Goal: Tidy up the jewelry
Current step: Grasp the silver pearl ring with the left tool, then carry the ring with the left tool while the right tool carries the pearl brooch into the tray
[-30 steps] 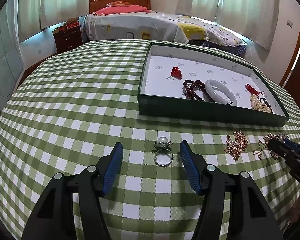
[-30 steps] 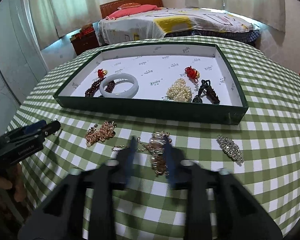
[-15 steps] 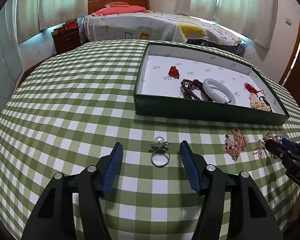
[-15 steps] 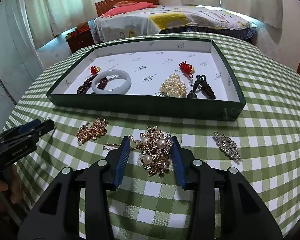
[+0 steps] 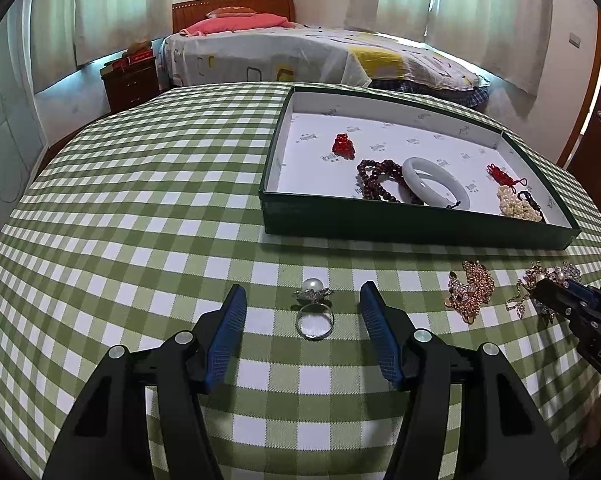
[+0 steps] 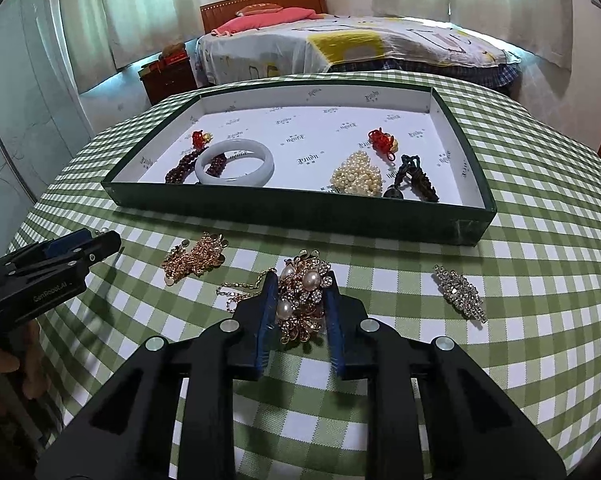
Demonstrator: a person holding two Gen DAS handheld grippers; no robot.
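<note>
1. Right gripper (image 6: 299, 292) straddling the pearl-and-rhinestone brooch (image 6: 302, 300) on the green-and-white checked tablecloth (image 6: 540, 216); jaws just been closing, blue pads now tight against both flanks of the brooch, pinching it where it lies.
2. Left gripper (image 5: 302, 308) spread wide around the pearl ring (image 5: 313, 309); ring flat on the cloth midway between the pads, touching neither.
3. Brooch: gilt petals, three round pearls, clear stones, thin gold chain trailing off to its left. Ring: plain silver band, single white pearl in a leafy setting.
4. Beside the brooch, a heap of gold chain jewelry (image 6: 194, 258) to the left and an elongated rhinestone clip (image 6: 458, 294) to the right, both apart from the pads.
5. Beyond them, shallow dark-green tray (image 6: 300, 214) with white printed lining, holding a pale bangle (image 6: 234, 162), dark red bead strand (image 6: 182, 168), heaped pearl strand (image 6: 358, 178), red knotted charm (image 6: 382, 142) and dark pendant (image 6: 412, 180).
6. Lettering "GenRobot.AI" readable on the left gripper's body in the right wrist view; lining print too small to read.
</note>
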